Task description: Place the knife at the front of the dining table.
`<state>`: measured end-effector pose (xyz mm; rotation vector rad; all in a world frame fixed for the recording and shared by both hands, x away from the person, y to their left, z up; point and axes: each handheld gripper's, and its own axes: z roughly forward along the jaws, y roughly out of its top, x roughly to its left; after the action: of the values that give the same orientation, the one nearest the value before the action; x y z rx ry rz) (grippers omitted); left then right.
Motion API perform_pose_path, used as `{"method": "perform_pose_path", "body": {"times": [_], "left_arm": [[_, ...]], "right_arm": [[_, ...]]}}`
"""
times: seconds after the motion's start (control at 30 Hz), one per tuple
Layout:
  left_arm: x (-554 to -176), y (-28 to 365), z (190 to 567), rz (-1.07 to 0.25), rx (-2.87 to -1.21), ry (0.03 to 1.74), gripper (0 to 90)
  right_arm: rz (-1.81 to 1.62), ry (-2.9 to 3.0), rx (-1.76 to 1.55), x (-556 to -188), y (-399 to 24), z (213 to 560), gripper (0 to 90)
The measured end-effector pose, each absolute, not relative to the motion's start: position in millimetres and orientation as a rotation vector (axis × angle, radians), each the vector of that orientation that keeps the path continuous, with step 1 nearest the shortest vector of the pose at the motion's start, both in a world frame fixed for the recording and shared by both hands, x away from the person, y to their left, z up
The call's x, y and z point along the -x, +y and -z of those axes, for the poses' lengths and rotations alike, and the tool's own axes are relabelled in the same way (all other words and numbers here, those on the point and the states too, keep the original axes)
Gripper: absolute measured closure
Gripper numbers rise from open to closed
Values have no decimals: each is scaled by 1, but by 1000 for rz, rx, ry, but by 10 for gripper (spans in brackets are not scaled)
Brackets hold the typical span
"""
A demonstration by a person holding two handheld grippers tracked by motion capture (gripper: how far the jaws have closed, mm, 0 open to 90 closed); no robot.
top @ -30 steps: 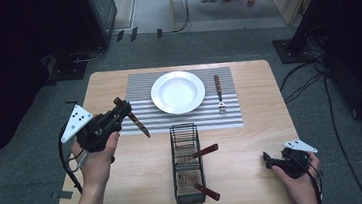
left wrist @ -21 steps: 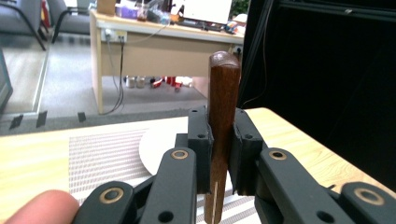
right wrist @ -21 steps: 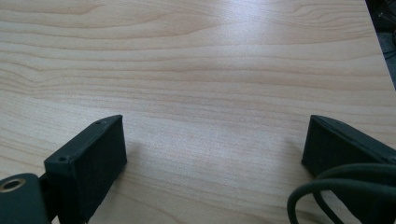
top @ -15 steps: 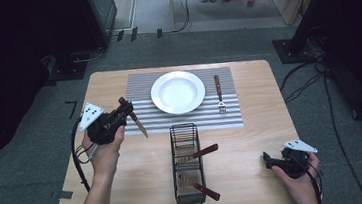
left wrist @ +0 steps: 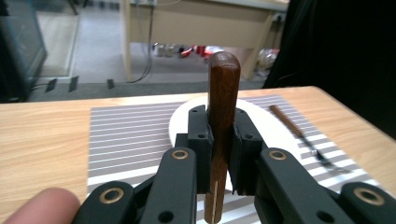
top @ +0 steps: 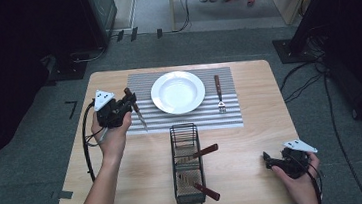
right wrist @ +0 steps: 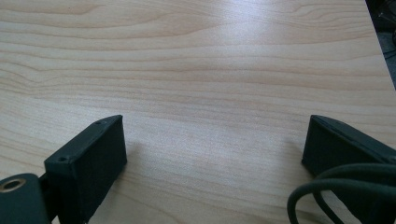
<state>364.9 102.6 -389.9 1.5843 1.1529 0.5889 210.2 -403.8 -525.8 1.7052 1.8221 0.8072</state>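
My left gripper (top: 128, 101) is shut on the wooden handle of a knife (top: 140, 119), held over the left edge of the striped placemat (top: 230, 112). The blade slants down toward the mat. In the left gripper view the jaws (left wrist: 219, 140) clamp the brown handle (left wrist: 223, 88), which stands upright before the white plate (left wrist: 261, 116). That plate (top: 178, 92) sits mid-mat with a fork (top: 219, 94) to its right. My right gripper (top: 274, 162) rests open on the table's front right; its jaws (right wrist: 215, 144) are wide apart over bare wood.
A black wire cutlery basket (top: 184, 132) stands at the front middle of the wooden table (top: 262, 134), with two wooden-handled utensils (top: 205, 151) sticking out to the right. Dark cabinets and cables surround the table on the floor.
My left hand has carried the knife right and toward the back, lower and closer to the plate's left side. The right hand has stayed put.
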Motion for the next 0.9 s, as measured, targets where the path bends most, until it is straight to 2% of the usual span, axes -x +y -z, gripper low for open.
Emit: {"method": "perform_pose_path", "body": {"times": [0.2,0.47,0.9], "left_arm": [[-380,100,401,-599,-1587,1211,821],[-394,93,399,-694,-1644,1242,821],[-433,85,405,-657,-1653,1307,820]], "right_arm": [[-808,1822,-1705,-210,-404,526,59],[-808,1821,-1708,-210,-404,526,59],[-808,1821,-1708,-210,-404,526,59]]}}
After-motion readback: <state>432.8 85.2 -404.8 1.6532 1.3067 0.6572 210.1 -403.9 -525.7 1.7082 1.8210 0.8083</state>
